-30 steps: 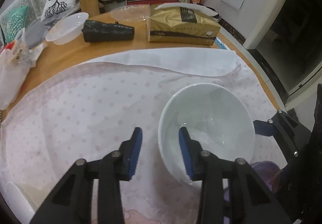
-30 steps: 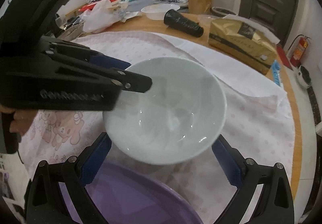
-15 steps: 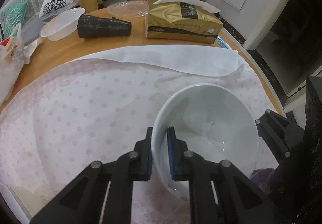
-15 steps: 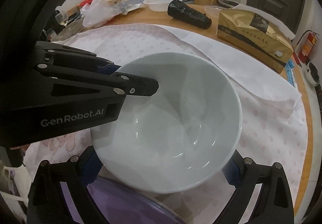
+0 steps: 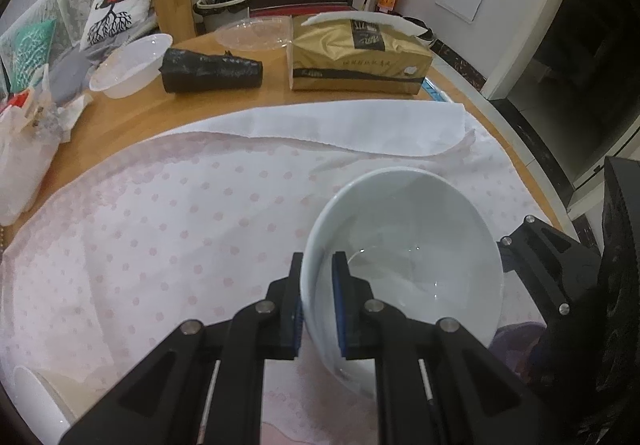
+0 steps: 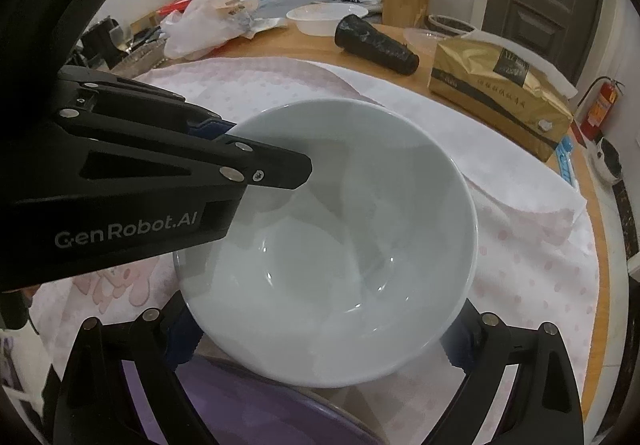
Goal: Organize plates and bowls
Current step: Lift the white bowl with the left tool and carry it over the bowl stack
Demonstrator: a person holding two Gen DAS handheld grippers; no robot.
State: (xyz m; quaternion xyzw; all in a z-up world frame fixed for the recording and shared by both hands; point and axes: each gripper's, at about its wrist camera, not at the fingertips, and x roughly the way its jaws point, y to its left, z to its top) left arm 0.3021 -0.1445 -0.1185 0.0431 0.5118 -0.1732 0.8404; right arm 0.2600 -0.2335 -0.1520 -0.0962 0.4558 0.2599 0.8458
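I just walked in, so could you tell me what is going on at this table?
A person is sorting dishes with two handheld grippers. The left gripper is shut on the rim of a white bowl, one pad inside, one outside. The right gripper sits wide at the bowl's near side, above a purple dish.

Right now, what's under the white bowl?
Below the white bowl, held at its rim by the left gripper, shows the purple basin at the near edge and the pink dotted cloth around it. What lies directly beneath is covered.
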